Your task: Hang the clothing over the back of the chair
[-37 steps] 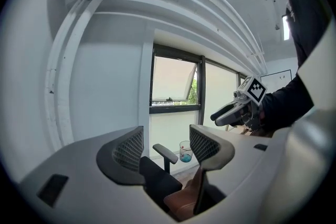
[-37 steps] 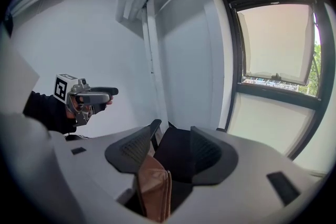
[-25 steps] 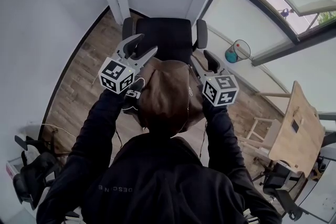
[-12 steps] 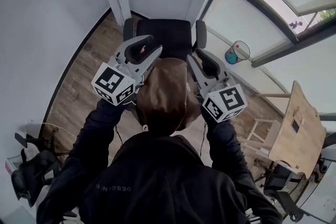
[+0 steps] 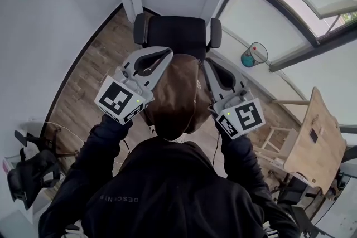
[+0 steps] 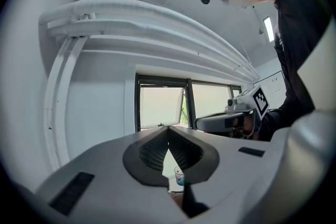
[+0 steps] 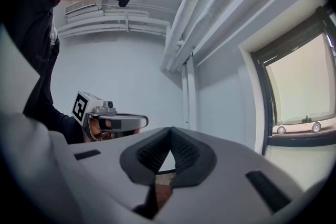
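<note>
Clothing (image 5: 177,95), a brown garment, lies draped over the back of the black chair (image 5: 178,33) directly below you. Its fabric falls down the near side of the backrest, while the seat and both armrests beyond it are bare. Judged from this, the hanging looks essentially done: the garment rests on the chair back by itself, with no tool holding it. How much of it hangs down the seat side is hidden from the head view, so an even drape is the one thing left to check.

Your left gripper (image 5: 167,53) hovers just beside the clothing's left edge, and your right gripper (image 5: 204,63) sits at its right edge. Whether either one brushes the fabric cannot be told from above. Both have their jaws pressed fully together, tip against tip. Each gripper's own view shows the ribbed pads meeting with nothing caught between them, only wall, pipes and window beyond. You have hold of nothing in either hand, and the clothing is free of both tools.
</note>
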`<state>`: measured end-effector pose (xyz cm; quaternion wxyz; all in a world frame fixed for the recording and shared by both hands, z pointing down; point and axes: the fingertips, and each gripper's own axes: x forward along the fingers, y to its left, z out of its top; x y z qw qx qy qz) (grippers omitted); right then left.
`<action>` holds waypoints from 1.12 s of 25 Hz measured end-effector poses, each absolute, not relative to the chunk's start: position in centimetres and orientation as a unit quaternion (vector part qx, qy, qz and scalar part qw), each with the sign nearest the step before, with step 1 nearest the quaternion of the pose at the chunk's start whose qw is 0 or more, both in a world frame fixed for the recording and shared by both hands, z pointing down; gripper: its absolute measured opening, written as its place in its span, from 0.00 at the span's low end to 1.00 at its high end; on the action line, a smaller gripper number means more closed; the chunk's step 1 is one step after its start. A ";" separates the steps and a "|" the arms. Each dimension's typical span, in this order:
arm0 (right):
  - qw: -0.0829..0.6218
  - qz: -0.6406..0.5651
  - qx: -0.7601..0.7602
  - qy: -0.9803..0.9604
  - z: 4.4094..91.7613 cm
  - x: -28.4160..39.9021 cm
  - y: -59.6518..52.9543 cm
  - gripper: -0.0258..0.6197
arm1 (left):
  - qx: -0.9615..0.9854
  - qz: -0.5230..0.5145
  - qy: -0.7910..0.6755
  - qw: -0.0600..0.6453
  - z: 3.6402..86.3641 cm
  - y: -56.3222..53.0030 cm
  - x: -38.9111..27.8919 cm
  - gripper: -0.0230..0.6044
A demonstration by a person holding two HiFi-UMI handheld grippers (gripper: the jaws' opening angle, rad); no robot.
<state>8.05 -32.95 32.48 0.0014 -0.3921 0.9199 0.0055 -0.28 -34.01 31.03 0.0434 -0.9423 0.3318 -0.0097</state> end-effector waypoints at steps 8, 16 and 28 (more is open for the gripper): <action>-0.006 0.010 -0.371 0.929 33.1 8.3 -29.0 0.03 | -0.932 0.000 0.359 0.046 31.1 -29.9 0.9 0.07; 0.014 0.011 -0.351 0.936 32.3 8.6 -25.0 0.04 | -0.921 -0.007 0.385 0.051 31.0 -25.5 1.3 0.07; 0.005 0.008 -0.376 0.926 33.7 6.8 -22.2 0.04 | -0.918 -0.011 0.394 0.045 32.9 -22.7 -0.6 0.07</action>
